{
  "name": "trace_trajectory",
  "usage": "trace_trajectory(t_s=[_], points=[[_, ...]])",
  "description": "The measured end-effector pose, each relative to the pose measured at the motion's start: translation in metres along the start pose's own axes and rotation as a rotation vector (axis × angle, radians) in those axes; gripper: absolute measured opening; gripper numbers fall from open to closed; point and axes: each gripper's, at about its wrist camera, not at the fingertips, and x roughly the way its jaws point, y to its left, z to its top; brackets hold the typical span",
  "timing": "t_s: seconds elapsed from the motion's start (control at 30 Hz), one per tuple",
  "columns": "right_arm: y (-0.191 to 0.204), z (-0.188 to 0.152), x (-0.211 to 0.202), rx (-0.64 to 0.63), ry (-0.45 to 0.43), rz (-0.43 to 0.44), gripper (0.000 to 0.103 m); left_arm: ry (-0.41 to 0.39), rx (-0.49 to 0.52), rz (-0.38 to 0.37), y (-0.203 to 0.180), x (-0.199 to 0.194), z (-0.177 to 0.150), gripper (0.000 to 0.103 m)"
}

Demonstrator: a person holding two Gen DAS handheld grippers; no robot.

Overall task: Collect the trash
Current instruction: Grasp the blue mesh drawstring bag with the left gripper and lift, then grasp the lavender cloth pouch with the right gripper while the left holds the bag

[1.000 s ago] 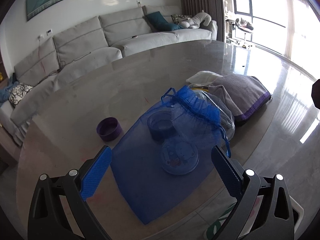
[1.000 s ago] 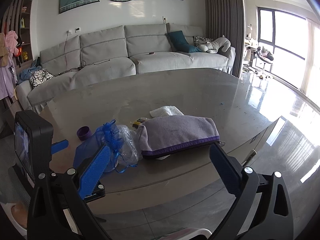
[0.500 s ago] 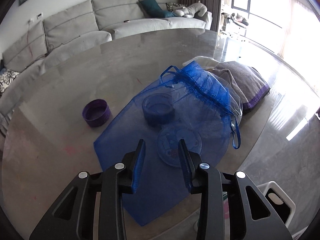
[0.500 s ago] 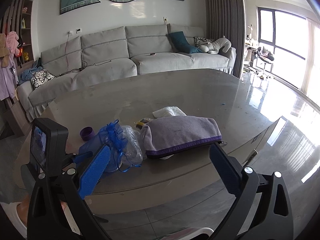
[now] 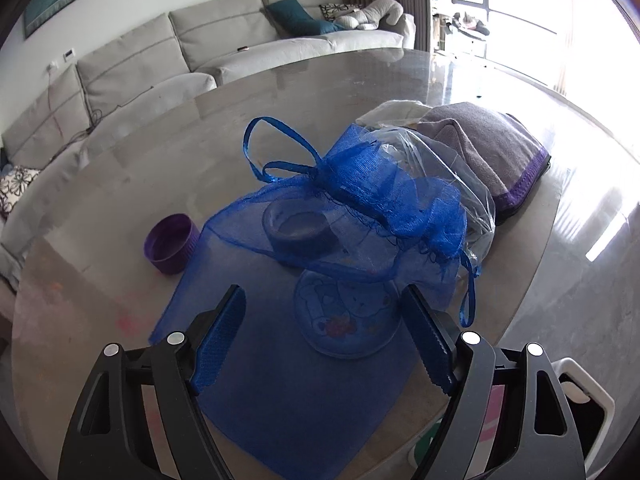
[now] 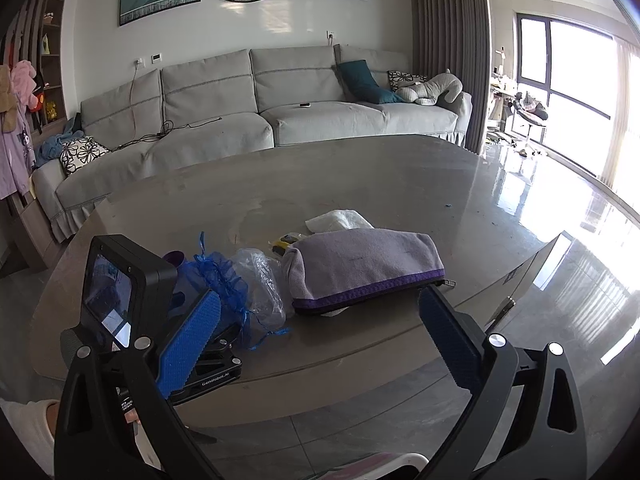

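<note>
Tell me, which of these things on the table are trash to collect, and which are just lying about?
Likely trash: blue mesh bag, clear plastic wrap, purple cap, crumpled tissue.

Likely just lying about: grey zip pouch, sofa.

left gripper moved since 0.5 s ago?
Yes. The left gripper has opened wider and sits closer to the round lid inside the blue mesh bag.

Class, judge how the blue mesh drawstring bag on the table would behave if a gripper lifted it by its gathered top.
The blue mesh bag looks thin and crumpled, so probably floppy. A ring and round disc show through it; they would likely slide downward, making it sag.
</note>
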Motion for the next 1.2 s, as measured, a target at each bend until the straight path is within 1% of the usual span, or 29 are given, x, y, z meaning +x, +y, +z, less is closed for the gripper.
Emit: trace_trajectory(t_s=[0.07,0.13,0.17,0.2,0.23,0.27,0.3,0.37,0.5,0.63,0.73,0.83,0.9,1.07,1.13,1.2], points=[[0.000,0.000,0.002,0.002,0.002,-0.001,0.099,-0.003,0.005,-0.001,0.000,0.000,0.000,0.057],[0.001,0.000,0.003,0.004,0.003,-0.001,0.099,-0.009,0.003,-0.003,-0.001,-0.002,-0.001,0.052],[0.001,0.000,0.004,0.004,0.004,0.000,0.099,-0.018,0.010,0.001,-0.001,-0.004,-0.001,0.047],[0.001,-0.001,0.004,0.004,0.004,0.002,0.099,-0.034,0.013,0.010,0.000,-0.007,-0.001,0.037],[0.002,-0.001,0.003,0.004,0.004,0.003,0.099,-0.053,0.004,0.018,0.003,-0.011,0.000,0.021],[0.003,-0.002,0.004,0.002,0.003,0.003,0.099,-0.062,-0.011,0.013,0.007,-0.015,0.002,0.011],[0.003,-0.002,0.004,0.000,0.002,0.003,0.099,-0.069,-0.029,-0.009,0.012,-0.018,0.004,0.006],[0.001,-0.004,0.008,0.005,0.000,0.001,0.099,-0.082,-0.068,-0.031,0.020,-0.024,0.007,0.004],[-0.007,-0.007,0.023,0.030,0.016,0.000,0.099,-0.118,-0.074,-0.015,0.028,-0.036,0.014,0.003],[-0.017,-0.012,0.048,0.072,0.044,-0.004,0.099,-0.155,-0.081,-0.007,0.036,-0.049,0.022,0.003],[-0.027,-0.014,0.071,0.115,0.064,-0.023,0.099,-0.186,-0.065,0.011,0.036,-0.057,0.028,0.003],[-0.032,-0.014,0.089,0.129,0.069,-0.047,0.099,-0.219,-0.040,0.041,0.032,-0.062,0.027,0.003],[-0.034,-0.015,0.101,0.145,0.096,-0.056,0.099,-0.225,-0.036,0.045,0.033,-0.063,0.027,0.003],[-0.053,-0.023,0.116,0.286,0.131,0.004,0.099,-0.237,-0.034,0.058,0.033,-0.063,0.025,0.003],[-0.057,-0.023,0.123,0.318,0.154,0.012,0.099,-0.238,-0.031,0.055,0.031,-0.063,0.024,0.003],[-0.059,-0.022,0.128,0.348,0.172,0.044,0.099,-0.234,-0.034,0.045,0.031,-0.063,0.024,0.003]])
